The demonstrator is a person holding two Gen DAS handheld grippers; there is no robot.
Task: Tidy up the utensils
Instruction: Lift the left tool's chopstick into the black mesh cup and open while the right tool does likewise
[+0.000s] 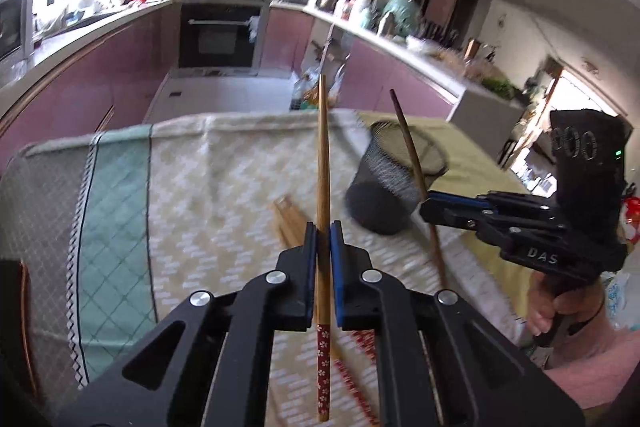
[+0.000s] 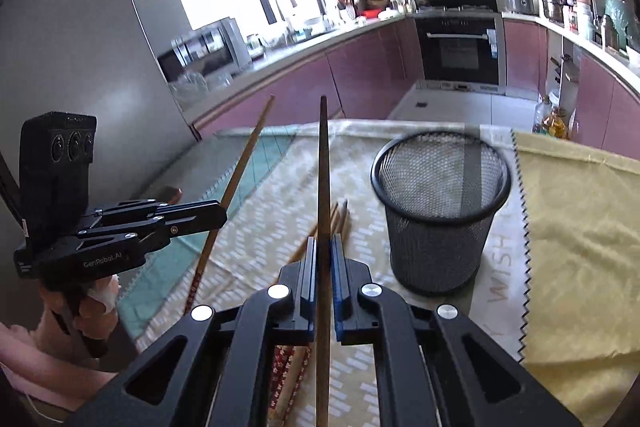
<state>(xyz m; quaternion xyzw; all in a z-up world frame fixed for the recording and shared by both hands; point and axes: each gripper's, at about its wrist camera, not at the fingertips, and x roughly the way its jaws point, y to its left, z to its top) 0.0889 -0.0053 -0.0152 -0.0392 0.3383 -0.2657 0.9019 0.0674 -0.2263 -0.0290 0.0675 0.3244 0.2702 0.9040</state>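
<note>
- Pinching 1 light wooden chopstick (image 1: 323, 163) between its blue pads, the left tool (image 1: 324, 227) holds it pointing away from the camera, above the worktop; the red flower-patterned end of the stick hangs below the fingers.
- Gripped the same way, a darker chopstick (image 2: 323, 179) sits pressed between the pads of the right tool (image 2: 324, 243), its tip aimed toward the far kitchen.
- From the left wrist view the right tool (image 1: 430, 205) appears at the right with its dark stick (image 1: 416, 179) slanting in front of the mesh cup; the letters "DAS" are readable on its black body.
- From the right wrist view the left tool (image 2: 218, 213) appears at the left with its stick (image 2: 236, 183) tilted; "GenRobot.AI" is printed on its side.
- Loose chopsticks (image 2: 336, 223) lie in a small bundle on the cloth just below and between both tools, some with red patterned ends.
- A black wire-mesh cup (image 2: 440, 219) stands upright on the worktop to the right of the bundle, near it but apart.
- Covering the worktop are a cream zigzag-patterned cloth (image 1: 224, 187) with a teal checked panel and a yellow cloth (image 2: 580, 227); the word "WISH" reads along the cream cloth's edge beside the cup.
- Beyond stand purple kitchen cabinets (image 2: 360, 75) and a black oven (image 2: 460, 47).
</note>
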